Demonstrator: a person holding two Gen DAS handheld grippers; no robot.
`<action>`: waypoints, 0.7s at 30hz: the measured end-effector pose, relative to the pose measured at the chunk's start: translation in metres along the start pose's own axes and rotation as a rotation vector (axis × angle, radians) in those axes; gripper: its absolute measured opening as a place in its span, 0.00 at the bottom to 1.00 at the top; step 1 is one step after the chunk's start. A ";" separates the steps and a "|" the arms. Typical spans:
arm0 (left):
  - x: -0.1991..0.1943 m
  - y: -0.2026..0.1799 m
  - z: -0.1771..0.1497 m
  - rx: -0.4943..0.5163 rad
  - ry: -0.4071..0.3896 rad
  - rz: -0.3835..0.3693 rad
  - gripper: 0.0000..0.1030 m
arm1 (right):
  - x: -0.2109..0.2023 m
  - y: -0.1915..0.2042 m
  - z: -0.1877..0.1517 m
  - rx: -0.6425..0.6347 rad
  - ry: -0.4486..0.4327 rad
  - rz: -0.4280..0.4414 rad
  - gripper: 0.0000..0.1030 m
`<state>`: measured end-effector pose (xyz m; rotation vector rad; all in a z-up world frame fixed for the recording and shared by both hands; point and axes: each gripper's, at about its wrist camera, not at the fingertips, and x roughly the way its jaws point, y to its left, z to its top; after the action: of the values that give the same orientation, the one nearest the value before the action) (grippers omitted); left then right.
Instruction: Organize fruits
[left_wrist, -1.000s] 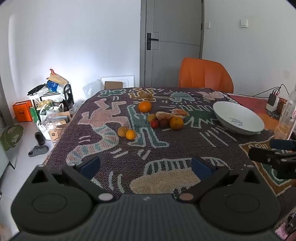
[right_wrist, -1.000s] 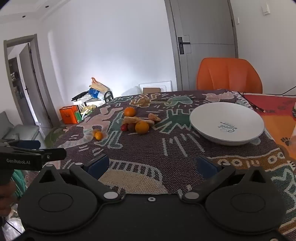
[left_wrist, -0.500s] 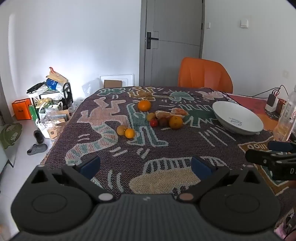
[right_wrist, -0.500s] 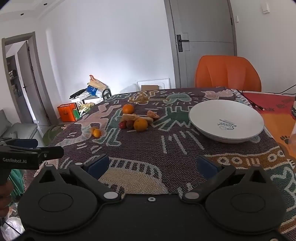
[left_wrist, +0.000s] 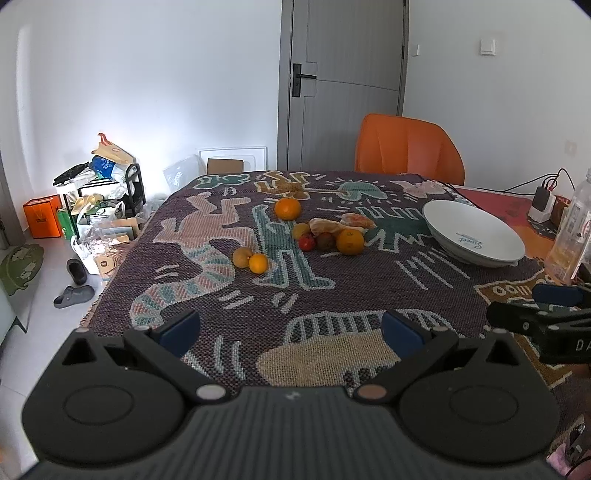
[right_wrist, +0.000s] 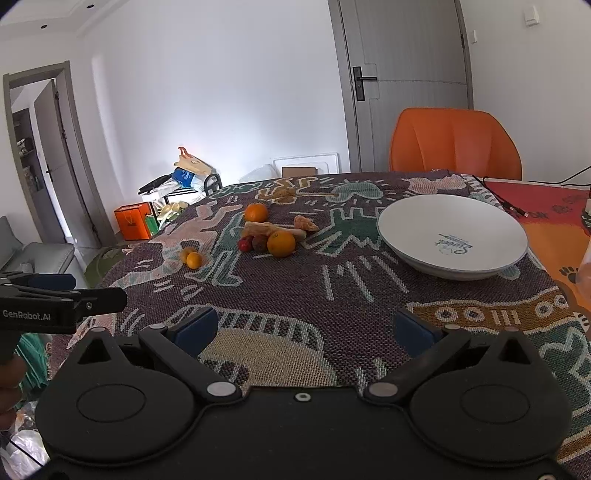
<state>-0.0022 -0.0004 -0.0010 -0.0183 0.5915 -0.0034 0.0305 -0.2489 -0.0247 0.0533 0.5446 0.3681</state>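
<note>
Left gripper (left_wrist: 290, 330) is held low over the near part of the patterned tablecloth (left_wrist: 332, 295), lower centre of the left wrist view; its jaws are spread wide, blue pads (left_wrist: 179, 328) well apart, nothing between them and nothing touched. Right gripper (right_wrist: 303, 328) is seen likewise in the lower centre of the right wrist view, jaws wide apart, blue pads (right_wrist: 195, 330) clear of everything, nothing held. Each tool is glimpsed from the other's camera: the right one at the right edge of the left view, the left one at the left edge of the right view. The fruits are noted as loose on the cloth, centre of both frames, well apart from both grippers. A lone orange (left_wrist: 287, 208) is set farthest back. A cluster is grouped just nearer: a large orange (left_wrist: 350, 242), a small red fruit (left_wrist: 306, 242), a dark round fruit (left_wrist: 325, 240), a yellowish fruit (left_wrist: 301, 230) and pale elongated pieces whose kind cannot be told. Two small citrus (left_wrist: 258, 263), touching, are placed left of the cluster. A white bowl (right_wrist: 424, 225) is seen at right of centre, nothing in it, apart from the fruit. An orange chair (right_wrist: 454, 144) is stood behind the table, upper right.
</note>
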 end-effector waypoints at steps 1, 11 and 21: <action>0.000 0.000 0.000 -0.001 0.000 -0.001 1.00 | 0.000 0.000 0.000 0.001 0.000 0.003 1.00; 0.000 0.001 -0.002 -0.008 -0.004 0.004 1.00 | -0.001 0.000 -0.002 -0.002 -0.005 0.006 1.00; 0.000 0.002 -0.002 -0.009 -0.005 0.002 1.00 | -0.001 0.001 -0.001 -0.007 -0.009 0.004 1.00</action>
<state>-0.0031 0.0011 -0.0024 -0.0270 0.5869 0.0010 0.0288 -0.2487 -0.0249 0.0496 0.5348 0.3738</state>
